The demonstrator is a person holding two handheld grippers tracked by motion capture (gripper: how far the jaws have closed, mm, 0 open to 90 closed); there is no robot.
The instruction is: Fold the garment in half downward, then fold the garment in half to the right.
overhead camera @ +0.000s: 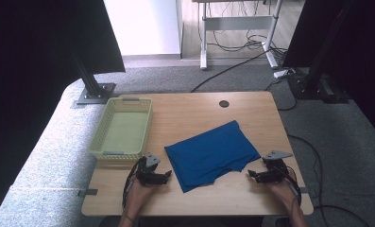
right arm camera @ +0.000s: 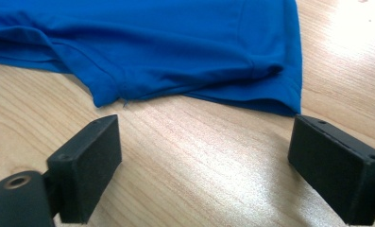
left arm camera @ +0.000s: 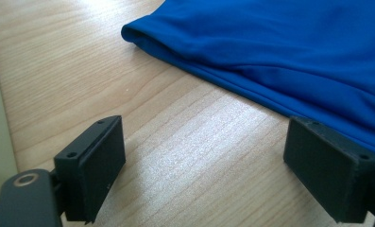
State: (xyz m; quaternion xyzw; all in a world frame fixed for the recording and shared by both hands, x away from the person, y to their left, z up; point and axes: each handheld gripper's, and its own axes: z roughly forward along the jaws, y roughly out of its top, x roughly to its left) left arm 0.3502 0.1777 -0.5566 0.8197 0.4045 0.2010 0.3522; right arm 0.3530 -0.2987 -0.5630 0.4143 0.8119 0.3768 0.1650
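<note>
- Wooden table [overhead camera: 251, 198] carries the work, with grey carpet around it.
- Nearest, the left gripper [overhead camera: 162, 177] and right gripper [overhead camera: 255, 175] hover low at either side, jaws spread wide, holding nothing.
- Between them lies the blue cloth [overhead camera: 211, 153], folded, at mid-table; each gripper should probably close on a near corner together, pinching all layers.
- Far left sits the green basket [overhead camera: 99, 140].
</note>
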